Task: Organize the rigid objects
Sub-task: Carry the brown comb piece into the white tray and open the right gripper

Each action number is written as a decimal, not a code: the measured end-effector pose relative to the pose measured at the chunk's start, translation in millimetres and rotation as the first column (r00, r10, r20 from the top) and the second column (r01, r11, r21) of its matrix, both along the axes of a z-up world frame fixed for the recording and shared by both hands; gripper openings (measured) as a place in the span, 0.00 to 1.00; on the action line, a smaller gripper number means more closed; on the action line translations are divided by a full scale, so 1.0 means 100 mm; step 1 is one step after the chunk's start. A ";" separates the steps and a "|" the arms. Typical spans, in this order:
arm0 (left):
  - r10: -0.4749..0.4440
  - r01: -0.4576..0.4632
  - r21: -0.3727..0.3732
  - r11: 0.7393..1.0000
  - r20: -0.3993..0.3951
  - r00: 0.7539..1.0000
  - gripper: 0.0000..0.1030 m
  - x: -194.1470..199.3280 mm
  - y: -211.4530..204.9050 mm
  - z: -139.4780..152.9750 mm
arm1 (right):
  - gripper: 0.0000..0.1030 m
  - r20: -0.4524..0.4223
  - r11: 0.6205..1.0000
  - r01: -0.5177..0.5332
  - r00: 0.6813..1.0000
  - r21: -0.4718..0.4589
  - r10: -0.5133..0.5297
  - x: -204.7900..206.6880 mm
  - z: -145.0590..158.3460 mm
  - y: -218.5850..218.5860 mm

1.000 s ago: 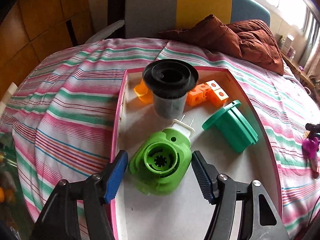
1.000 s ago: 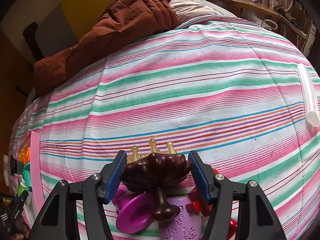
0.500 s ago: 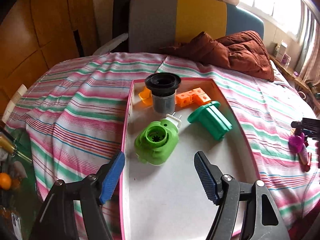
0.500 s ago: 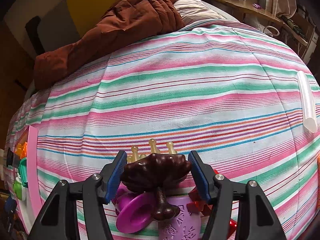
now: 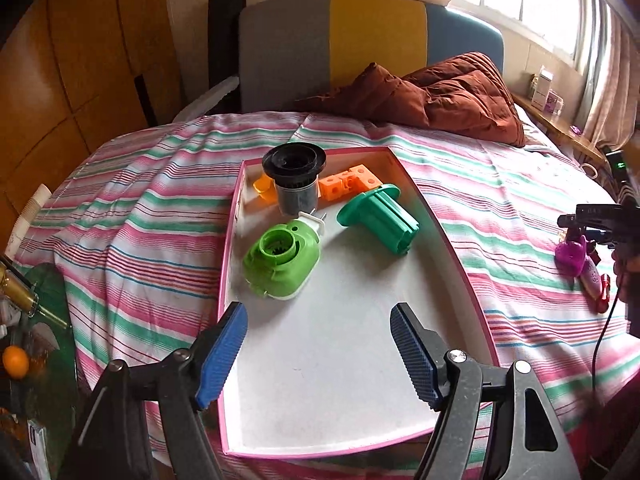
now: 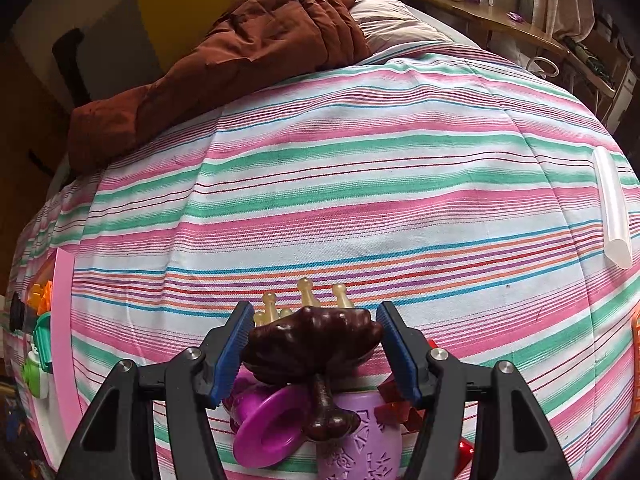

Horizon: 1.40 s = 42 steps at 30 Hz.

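Toys sit toward the far end of a pink-rimmed tray [image 5: 460, 272] on a striped bed [image 5: 132, 232]: a green plug-in device [image 5: 282, 258], black cup [image 5: 294, 178], orange blocks [image 5: 350, 182] and teal piece [image 5: 378, 218]. The tray's near half is bare. The left gripper [image 5: 318, 354] hangs open above it. The right gripper [image 6: 312, 354] brackets a brown mushroom-shaped toy [image 6: 312, 346], seemingly touching it, near the bed's near edge. A brown quilt [image 6: 240, 52] lies by the headboard.

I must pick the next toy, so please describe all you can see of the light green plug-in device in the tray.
The light green plug-in device looks like glossy plastic with a rounded body. A round collar with a dark toothed hole is on its top. Its white end carries two metal prongs that point toward the black cup. It lies on the white floor of the pink-rimmed tray, near the left wall. Nothing grips it.
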State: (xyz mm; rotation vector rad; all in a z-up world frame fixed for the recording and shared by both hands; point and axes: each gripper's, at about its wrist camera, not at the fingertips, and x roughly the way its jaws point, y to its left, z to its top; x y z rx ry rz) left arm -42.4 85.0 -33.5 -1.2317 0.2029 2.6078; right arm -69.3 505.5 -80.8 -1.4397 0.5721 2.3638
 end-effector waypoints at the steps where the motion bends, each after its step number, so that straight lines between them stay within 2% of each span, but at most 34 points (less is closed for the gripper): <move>1: -0.001 0.001 0.000 1.000 0.002 1.000 0.72 0.00 0.00 -0.01 | 0.62 -0.001 1.000 0.002 1.000 0.004 -0.002 0.00 0.00 0.00; 7: -0.008 0.008 -0.004 1.000 0.001 1.000 0.72 0.03 0.01 -0.02 | 0.62 -0.023 1.000 0.019 1.000 0.019 -0.019 0.01 0.04 0.01; 18: 0.015 -0.014 -0.007 1.000 0.011 1.000 0.72 0.05 -0.05 -0.05 | 0.62 -0.170 0.999 0.026 0.985 -0.021 -0.029 0.10 0.31 0.02; 21: 0.034 -0.034 -0.004 0.999 0.011 0.999 0.72 0.05 -0.11 -0.05 | 0.62 -0.234 0.999 -0.005 0.972 -0.045 -0.006 0.13 0.41 -0.01; 25: 0.067 -0.067 0.006 0.998 0.005 0.998 0.72 0.06 -0.26 -0.04 | 0.62 -0.297 0.992 -0.103 0.952 -0.077 0.075 0.13 0.53 -0.19; 27: 0.084 -0.084 0.011 0.996 0.010 0.996 0.72 0.05 -0.34 -0.06 | 0.62 -0.338 0.975 -0.165 0.935 -0.150 0.106 0.14 0.57 -0.30; 28: 0.094 -0.094 0.013 0.995 0.015 0.995 0.72 0.05 -0.38 -0.08 | 0.62 -0.355 0.969 -0.190 0.927 -0.158 0.124 0.15 0.60 -0.39; 30: 0.109 -0.109 0.023 0.994 0.029 0.994 0.72 0.04 -0.45 -0.10 | 0.62 -0.363 0.959 -0.249 0.913 -0.137 0.185 0.13 0.68 -0.64; 33: 0.123 -0.124 0.036 0.992 0.032 0.992 0.72 0.04 -0.54 -0.12 | 0.62 -0.364 0.924 -0.366 0.880 -0.114 0.304 0.08 0.77 -1.12; 38: 0.134 -0.136 0.064 0.989 0.039 0.990 0.72 0.05 -0.65 -0.14 | 0.62 -0.342 0.825 -0.561 0.789 -0.065 0.510 -0.03 0.84 -2.03; 42: 0.141 -0.145 0.088 0.986 0.044 0.989 0.72 0.04 -0.73 -0.14 | 0.62 -0.283 0.750 -0.660 0.724 -0.023 0.629 -0.11 0.74 -2.67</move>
